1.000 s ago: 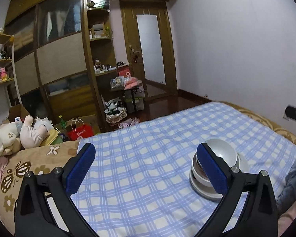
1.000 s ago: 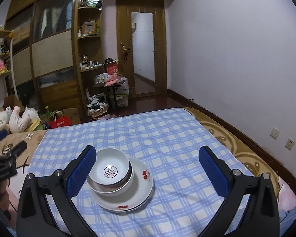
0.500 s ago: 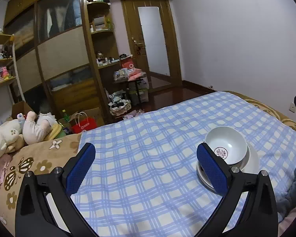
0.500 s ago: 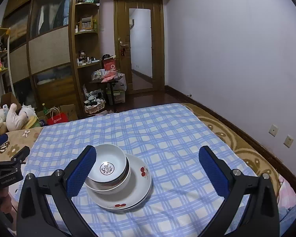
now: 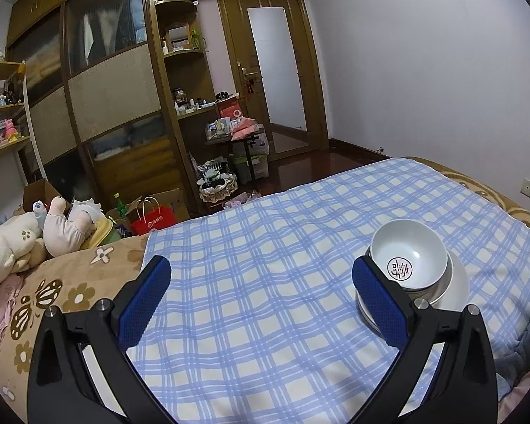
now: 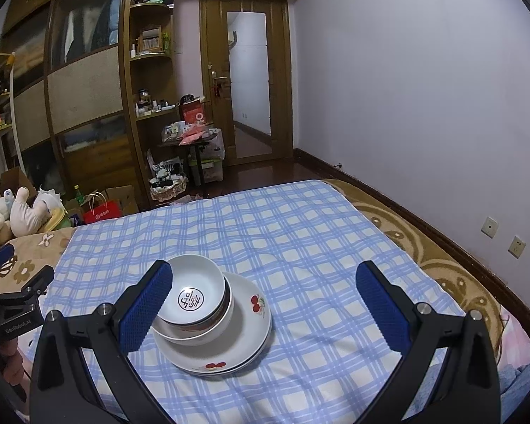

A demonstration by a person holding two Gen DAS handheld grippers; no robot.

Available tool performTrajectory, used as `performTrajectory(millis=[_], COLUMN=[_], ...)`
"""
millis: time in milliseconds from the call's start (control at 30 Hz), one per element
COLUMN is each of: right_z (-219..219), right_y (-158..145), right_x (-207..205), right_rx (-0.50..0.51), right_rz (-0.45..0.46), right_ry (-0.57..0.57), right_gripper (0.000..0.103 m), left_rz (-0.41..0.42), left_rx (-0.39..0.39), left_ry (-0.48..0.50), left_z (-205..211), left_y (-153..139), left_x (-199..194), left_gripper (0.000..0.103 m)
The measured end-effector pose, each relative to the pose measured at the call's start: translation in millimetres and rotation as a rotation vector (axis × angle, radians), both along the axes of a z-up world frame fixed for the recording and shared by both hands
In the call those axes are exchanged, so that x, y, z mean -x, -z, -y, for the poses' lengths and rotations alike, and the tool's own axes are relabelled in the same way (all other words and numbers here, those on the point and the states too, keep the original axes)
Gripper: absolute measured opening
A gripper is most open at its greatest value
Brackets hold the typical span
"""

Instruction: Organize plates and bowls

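Blue checked cloth [image 6: 300,247] fills the lower half of both of my views, spread over a bed. Starting at the far left of my right wrist view, the left gripper [image 6: 7,282] shows at the frame edge, with a hand [image 6: 10,367] below it; I cannot judge its jaws from there. In its own view, the left gripper [image 5: 261,300] is spread wide with nothing between its blue pads [image 5: 143,304], hanging over bare cloth in the lower middle.

Moving right in the right wrist view, the stack sits in the lower centre-left: a white bowl [image 6: 194,289] with a round black mark inside is nested in a second bowl [image 6: 208,330], and both rest on a plate [image 6: 247,325] painted with red cherries. A second plate rim seems to show under it. The stack lies partly behind the left-hand pad [image 6: 146,307] of my right gripper [image 6: 263,307], which is also released and holds nothing.

In the left wrist view the same bowl [image 5: 410,254] sits at lower right, just behind the right-hand pad.

Stuffed toys [image 5: 24,240] lie at the left edge, beside a brown flowered cover [image 5: 53,293].
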State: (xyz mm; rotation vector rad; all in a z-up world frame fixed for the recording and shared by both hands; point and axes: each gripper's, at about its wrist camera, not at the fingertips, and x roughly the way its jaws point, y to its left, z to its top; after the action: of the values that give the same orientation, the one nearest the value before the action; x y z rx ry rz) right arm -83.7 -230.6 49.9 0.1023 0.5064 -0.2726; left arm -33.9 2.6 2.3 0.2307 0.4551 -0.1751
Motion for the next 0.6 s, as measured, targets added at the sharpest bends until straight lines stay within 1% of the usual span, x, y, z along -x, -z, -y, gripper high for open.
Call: performTrajectory(millis=[600], right_z=[-0.6], right_y=[1.2], right_x=[1.3], right_rx=[0.004], right_rz=[0.005], right_ry=[0.004], right_gripper=[0.103], left_rz=[0.002], left_rx=[-0.001], left_ry=[-0.019], left_z=[-1.5], left_y=[1.1], left_x=[1.3], left_gripper=[0.101])
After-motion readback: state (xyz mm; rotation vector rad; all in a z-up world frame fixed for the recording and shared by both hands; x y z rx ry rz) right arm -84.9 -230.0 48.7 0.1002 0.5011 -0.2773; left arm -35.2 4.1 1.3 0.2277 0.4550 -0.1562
